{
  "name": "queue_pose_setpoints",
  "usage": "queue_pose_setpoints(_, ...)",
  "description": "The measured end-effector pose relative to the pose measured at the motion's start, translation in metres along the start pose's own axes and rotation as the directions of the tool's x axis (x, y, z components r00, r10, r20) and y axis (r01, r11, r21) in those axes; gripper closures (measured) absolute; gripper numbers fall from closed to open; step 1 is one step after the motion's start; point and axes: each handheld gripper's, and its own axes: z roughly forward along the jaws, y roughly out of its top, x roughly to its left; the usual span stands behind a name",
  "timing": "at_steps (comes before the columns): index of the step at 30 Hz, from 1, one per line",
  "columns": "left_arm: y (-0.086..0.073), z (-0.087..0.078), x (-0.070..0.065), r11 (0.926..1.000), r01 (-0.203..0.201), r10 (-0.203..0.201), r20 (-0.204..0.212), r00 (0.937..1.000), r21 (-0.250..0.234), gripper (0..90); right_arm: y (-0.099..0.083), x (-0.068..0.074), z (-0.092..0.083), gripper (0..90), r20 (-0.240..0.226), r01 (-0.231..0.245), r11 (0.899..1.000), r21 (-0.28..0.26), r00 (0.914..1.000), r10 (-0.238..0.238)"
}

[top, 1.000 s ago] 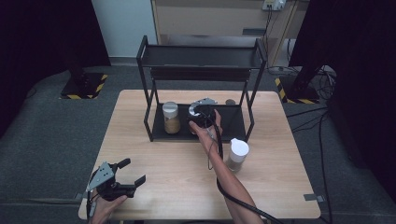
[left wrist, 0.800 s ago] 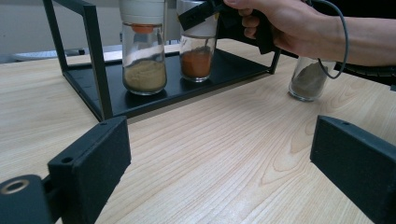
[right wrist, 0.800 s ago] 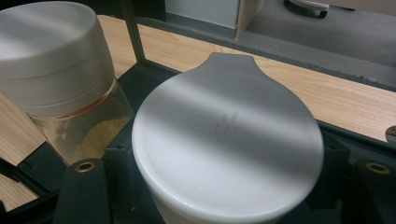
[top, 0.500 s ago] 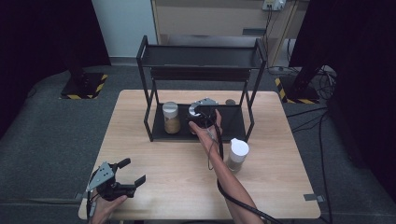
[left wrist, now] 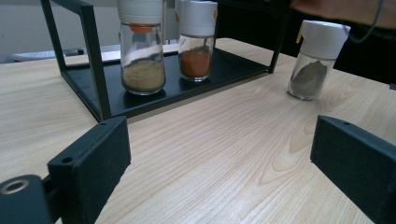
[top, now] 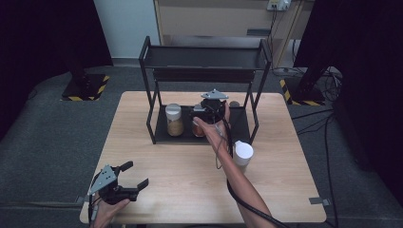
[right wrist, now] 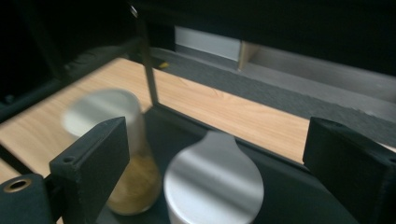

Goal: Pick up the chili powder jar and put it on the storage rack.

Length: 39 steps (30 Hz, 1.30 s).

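The left gripper (top: 135, 178) rests released on the counter (top: 285, 190), idle. On the rack (top: 157, 137) floor, the yellow spice jar (top: 174, 119) stands just beside the orange spice jar (top: 198, 128), now placed. Above it the right gripper (top: 205, 115) has just been opening, nothing between its jaws. The grey spice jar (top: 243, 155) waits on the counter, likely next

rack posts (top: 151, 114) (black) flank jars (top: 174, 119); table front (top: 190, 185) free.

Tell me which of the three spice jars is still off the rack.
The jar of dark grey spice: it stands on the bare table outside the rack. The tan jar and orange-red jar sit on the rack's bottom shelf.
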Motion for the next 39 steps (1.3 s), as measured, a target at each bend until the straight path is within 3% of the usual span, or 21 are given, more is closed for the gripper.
queue_pose_setpoints(11,0.0,0.0,-0.001,1.0,0.0,0.0,-0.002,1.0,0.001,3.6,0.023,-0.014,-0.053,6.2,-0.089,0.044,0.997,-0.064,0.9948,-0.05)
queue_pose_setpoints(20,0.0,0.001,-0.001,1.0,0.001,-0.001,-0.001,1.0,0.002,3.4,0.022,-0.029,-0.097,5.1,-0.177,0.085,0.992,-0.094,0.979,-0.101)
queue_pose_setpoints(28,0.0,0.001,-0.001,1.0,0.002,-0.002,-0.002,1.0,0.001,3.0,0.006,-0.04,-0.134,4.9,-0.194,0.094,0.987,-0.127,0.974,-0.118)
queue_pose_setpoints(35,0.0,0.0,-0.001,1.0,0.003,-0.003,-0.004,1.0,0.001,2.5,-0.017,-0.061,-0.168,4.9,-0.2,0.049,0.985,-0.165,0.9764,-0.082)
queue_pose_setpoints(39,0.0,0.0,-0.001,1.0,0.003,-0.003,-0.002,1.0,-0.002,2.4,-0.033,-0.071,-0.189,4.7,-0.176,0.046,0.983,-0.179,0.9812,-0.078)
